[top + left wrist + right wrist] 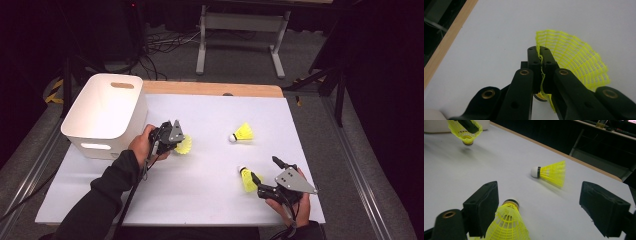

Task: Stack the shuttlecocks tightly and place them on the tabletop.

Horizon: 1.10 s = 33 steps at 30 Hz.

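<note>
While its yellow mesh skirt crumples, the shuttlecock [576, 62] sits pinched in the left hand-held gripper [539, 56].

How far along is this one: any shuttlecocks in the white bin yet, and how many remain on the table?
Nothing shows inside the white bin yet, though its floor is partly hidden. In hand: the left gripper is shut on one yellow shuttlecock, lifted off the table beside the bin. Left: a shuttlecock by the open right gripper, and another lying mid-table.
</note>
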Available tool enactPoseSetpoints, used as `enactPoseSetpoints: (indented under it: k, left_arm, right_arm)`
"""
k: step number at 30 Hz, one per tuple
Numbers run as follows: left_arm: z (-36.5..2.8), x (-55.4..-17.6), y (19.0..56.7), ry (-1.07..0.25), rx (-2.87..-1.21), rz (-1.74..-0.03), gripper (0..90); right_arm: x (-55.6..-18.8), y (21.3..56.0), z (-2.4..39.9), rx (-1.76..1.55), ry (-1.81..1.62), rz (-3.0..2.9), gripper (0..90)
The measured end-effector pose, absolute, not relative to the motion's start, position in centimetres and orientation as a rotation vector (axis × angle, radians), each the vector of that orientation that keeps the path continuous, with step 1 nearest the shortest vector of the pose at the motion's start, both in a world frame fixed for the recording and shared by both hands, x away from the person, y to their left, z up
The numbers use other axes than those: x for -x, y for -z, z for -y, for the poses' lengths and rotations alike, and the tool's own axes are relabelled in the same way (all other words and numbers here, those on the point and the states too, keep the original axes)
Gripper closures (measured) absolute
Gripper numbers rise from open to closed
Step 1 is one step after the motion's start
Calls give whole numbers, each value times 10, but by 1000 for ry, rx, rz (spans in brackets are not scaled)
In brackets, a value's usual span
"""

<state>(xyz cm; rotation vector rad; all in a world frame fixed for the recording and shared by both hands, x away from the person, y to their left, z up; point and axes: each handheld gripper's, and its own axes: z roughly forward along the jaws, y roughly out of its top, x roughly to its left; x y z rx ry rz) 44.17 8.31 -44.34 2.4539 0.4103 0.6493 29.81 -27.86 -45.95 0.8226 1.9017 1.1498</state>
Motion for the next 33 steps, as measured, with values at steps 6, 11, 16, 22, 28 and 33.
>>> enactPoseSetpoints:
  k: [6, 11, 16, 22, 28, 33]
  left_arm:
    - [-83, -449, 444, -624, -2507, -423, 886]
    - [-78, -457, 447, -575, -2474, -447, 862]
    - [-66, -465, 450, -526, -2452, -472, 822]
    - [-52, -473, 454, -514, -2485, -484, 758]
    - [-40, -478, 459, -500, -2490, -509, 732]
    - [-37, -480, 460, -511, -2497, -515, 732]
  right_arm:
    - [-300, 462, 276, -815, -1141, -1934, 165]
    - [-301, 463, 274, -807, -1131, -1952, 164]
    - [-301, 463, 274, -811, -1133, -1954, 161]
    - [-301, 463, 275, -807, -1141, -1956, 159]
    - [-300, 463, 276, -805, -1148, -1960, 157]
    - [-300, 463, 276, -807, -1144, -1960, 157]
